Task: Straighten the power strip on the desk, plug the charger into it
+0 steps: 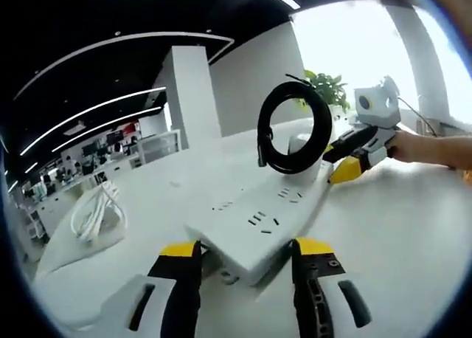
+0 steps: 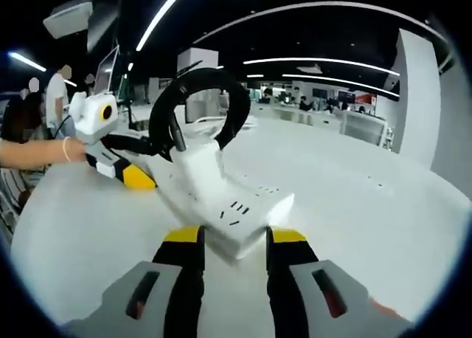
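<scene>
White power strip point(image 1: 262, 223) (black cable point(image 1: 293, 128) coiled) between both tongs.

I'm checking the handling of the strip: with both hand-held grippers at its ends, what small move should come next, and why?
Probably lower the power strip flat onto the desk. It looks tilted, one end between the left hand-held gripper jaws, the other end at the right hand-held gripper, and the black coiled cable stands on it.

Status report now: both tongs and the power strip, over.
Left tongs and right tongs each shut on one end of the power strip, which is tilted off the desk. Charger already plugged in, black cable coiled above.
</scene>
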`<state>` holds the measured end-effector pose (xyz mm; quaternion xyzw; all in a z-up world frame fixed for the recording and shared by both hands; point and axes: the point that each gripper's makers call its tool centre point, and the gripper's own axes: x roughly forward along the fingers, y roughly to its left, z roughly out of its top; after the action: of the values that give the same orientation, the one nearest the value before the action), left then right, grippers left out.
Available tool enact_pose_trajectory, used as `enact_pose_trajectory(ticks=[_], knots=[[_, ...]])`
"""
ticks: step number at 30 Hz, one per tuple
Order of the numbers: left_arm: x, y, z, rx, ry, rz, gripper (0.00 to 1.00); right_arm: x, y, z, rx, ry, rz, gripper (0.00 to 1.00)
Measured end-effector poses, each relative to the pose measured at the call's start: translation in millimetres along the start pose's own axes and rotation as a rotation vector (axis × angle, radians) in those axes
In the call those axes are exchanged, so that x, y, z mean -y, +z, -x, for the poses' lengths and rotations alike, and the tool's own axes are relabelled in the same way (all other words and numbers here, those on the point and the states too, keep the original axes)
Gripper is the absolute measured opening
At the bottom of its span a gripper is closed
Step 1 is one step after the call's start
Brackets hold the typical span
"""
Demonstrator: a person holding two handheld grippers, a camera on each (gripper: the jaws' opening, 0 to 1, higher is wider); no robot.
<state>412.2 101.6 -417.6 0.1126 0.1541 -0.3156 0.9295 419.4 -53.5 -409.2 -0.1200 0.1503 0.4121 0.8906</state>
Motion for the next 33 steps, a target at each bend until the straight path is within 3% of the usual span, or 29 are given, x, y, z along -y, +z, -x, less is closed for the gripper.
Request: enact_pose_trajectory(ticks=[33], knots=[[2.6, 0.5, -0.8, 0.008, -0.042, -0.022, 0.48, 2.1, -2.8, 7.0, -0.014, -0.024, -0.034, 0.28]])
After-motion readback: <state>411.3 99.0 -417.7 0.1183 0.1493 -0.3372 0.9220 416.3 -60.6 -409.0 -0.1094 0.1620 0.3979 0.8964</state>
